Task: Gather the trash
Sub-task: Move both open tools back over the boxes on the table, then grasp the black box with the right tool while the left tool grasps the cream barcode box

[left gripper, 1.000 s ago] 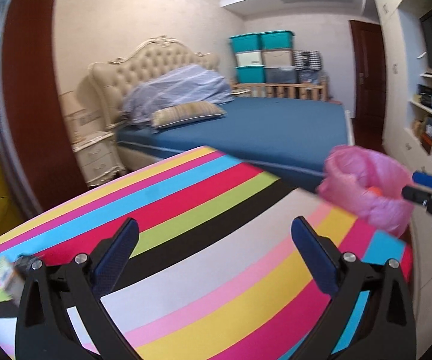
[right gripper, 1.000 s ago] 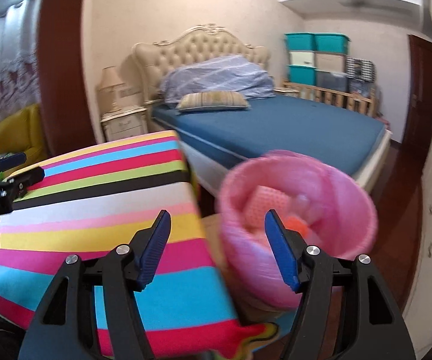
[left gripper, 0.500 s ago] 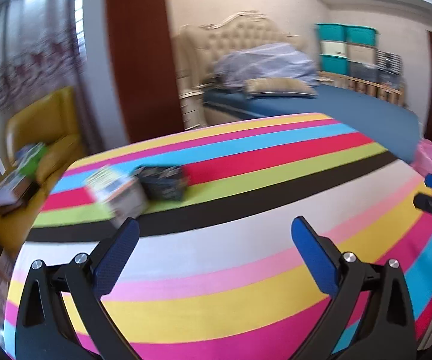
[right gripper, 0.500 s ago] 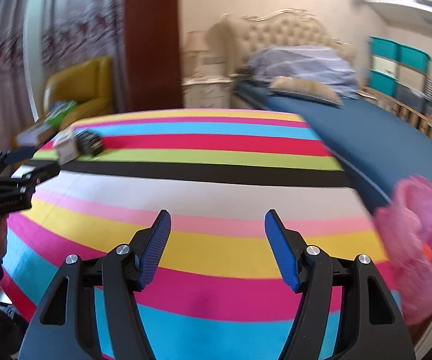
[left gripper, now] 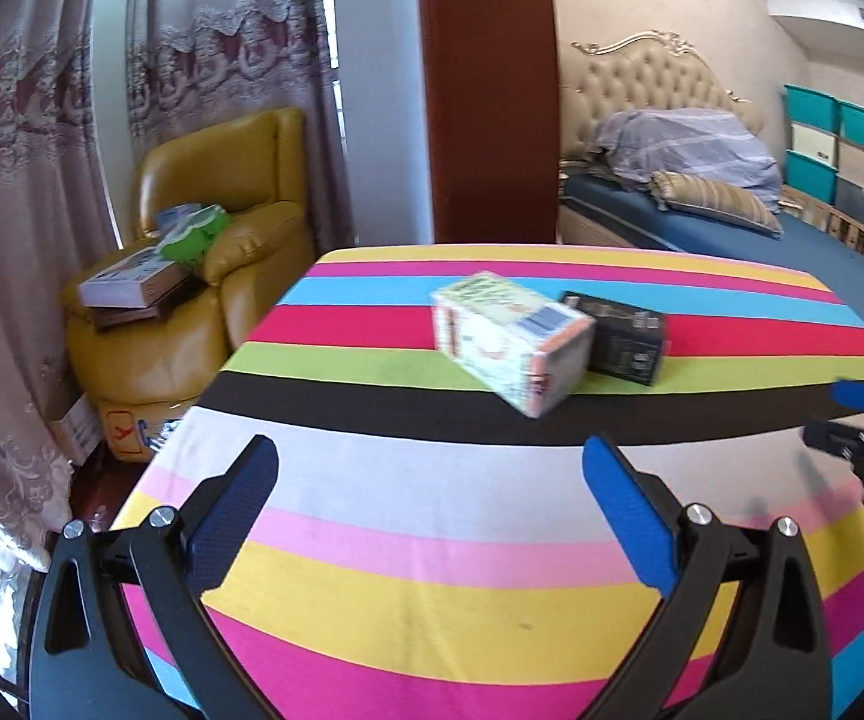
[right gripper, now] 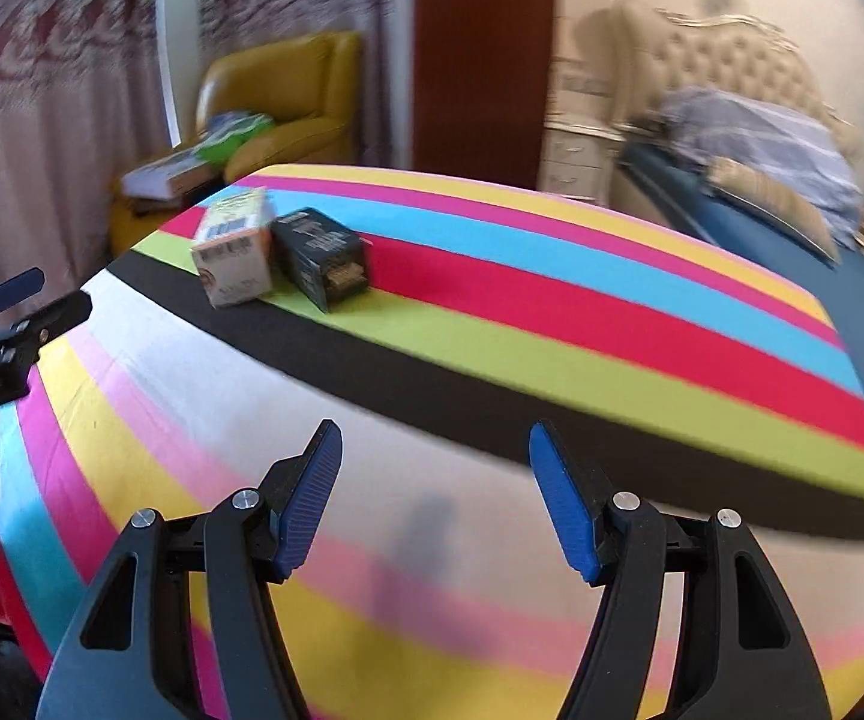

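A white printed carton (left gripper: 513, 339) lies on its side on the striped table (left gripper: 432, 540), touching a small black box (left gripper: 618, 336) on its right. Both also show in the right wrist view, the carton (right gripper: 234, 255) left of the black box (right gripper: 321, 264). My left gripper (left gripper: 429, 468) is open and empty, low over the table's near stripes, short of the boxes. My right gripper (right gripper: 435, 456) is open and empty over the table's white stripe, with the boxes far ahead on the left. The pink trash bag is out of view.
A yellow armchair (left gripper: 192, 276) with boxes and a green bag stands beyond the table's left edge, by the curtains. A bed (left gripper: 732, 222) lies behind the table on the right. A brown pillar (left gripper: 489, 90) rises behind the table.
Both grippers have swung left, away from the pink trash bag, which has left both views. The carton and black box have come into view and are now nearer. Both grippers stay open.
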`<action>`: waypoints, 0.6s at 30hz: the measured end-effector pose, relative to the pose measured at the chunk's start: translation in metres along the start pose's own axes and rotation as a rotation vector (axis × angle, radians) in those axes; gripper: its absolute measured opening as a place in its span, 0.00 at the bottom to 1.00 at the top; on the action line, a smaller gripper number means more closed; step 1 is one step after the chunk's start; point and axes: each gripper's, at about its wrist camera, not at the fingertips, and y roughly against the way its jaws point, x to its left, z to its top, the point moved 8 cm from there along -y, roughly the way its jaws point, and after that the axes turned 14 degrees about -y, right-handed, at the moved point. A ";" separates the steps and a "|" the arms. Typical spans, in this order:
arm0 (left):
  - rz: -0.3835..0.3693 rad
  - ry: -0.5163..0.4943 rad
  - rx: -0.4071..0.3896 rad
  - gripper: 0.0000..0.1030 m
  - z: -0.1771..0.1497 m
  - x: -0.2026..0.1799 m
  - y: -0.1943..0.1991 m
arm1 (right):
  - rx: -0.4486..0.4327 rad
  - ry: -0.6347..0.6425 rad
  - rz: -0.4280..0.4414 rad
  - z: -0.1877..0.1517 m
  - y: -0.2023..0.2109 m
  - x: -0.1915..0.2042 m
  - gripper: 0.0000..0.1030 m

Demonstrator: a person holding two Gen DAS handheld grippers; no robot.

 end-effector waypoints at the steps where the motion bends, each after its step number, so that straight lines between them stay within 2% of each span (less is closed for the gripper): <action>1: 0.005 0.006 0.007 0.95 -0.001 0.003 -0.001 | 0.011 0.016 0.016 0.008 -0.009 0.005 0.61; 9: -0.020 0.052 0.065 0.95 -0.002 0.011 -0.002 | 0.101 0.116 0.120 0.057 -0.087 0.048 0.64; 16: -0.027 0.087 0.077 0.95 0.010 -0.002 -0.004 | 0.156 0.153 0.193 0.075 -0.118 0.065 0.63; 17: -0.024 0.089 0.082 0.95 0.010 -0.004 -0.007 | 0.159 0.166 0.204 0.075 -0.120 0.068 0.61; 18: -0.022 0.093 0.090 0.95 0.010 -0.007 -0.010 | 0.168 0.183 0.225 0.075 -0.121 0.071 0.46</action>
